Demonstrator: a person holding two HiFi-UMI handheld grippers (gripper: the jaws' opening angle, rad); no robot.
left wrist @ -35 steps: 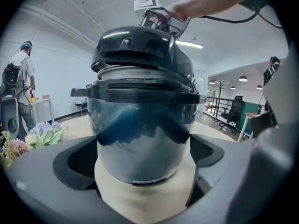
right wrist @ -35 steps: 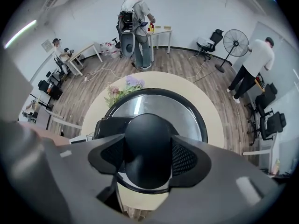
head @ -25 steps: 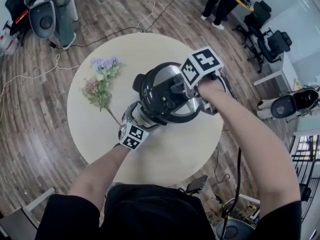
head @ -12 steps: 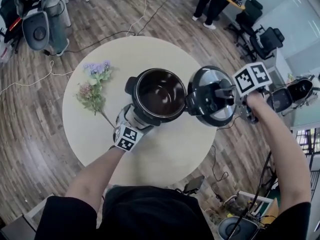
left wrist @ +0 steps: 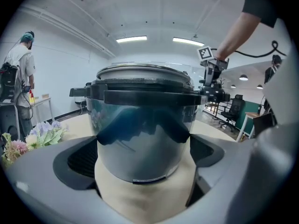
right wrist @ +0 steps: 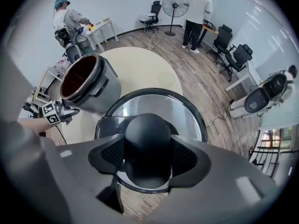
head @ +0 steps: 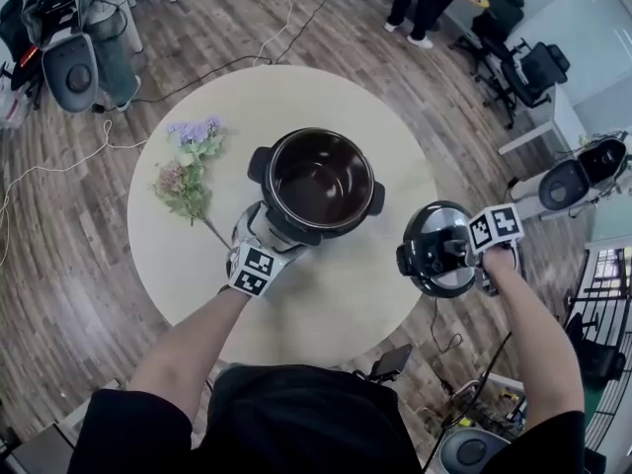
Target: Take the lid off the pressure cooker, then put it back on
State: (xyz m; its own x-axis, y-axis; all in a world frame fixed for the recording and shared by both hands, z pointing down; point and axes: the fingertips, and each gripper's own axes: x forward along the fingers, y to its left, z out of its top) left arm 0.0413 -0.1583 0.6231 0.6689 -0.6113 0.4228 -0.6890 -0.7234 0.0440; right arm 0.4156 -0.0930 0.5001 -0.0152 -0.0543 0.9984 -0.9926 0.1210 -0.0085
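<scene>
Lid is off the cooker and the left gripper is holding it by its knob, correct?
Not quite: the right gripper holds the lid by its knob, as the right gripper view shows. The lid is off the cooker.

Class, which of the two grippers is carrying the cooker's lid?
The right gripper: its fingers clamp the black knob of the lid; the left gripper grips the pot.

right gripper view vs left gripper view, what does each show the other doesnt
Only the right gripper view: the lid clamped by its knob in the right tongs, the dark inside of the cooker, a floor fan. Only the left gripper view: the flowers, and the left tongs pressed on the cooker's steel wall. Both: the open cooker on the round table.
</scene>
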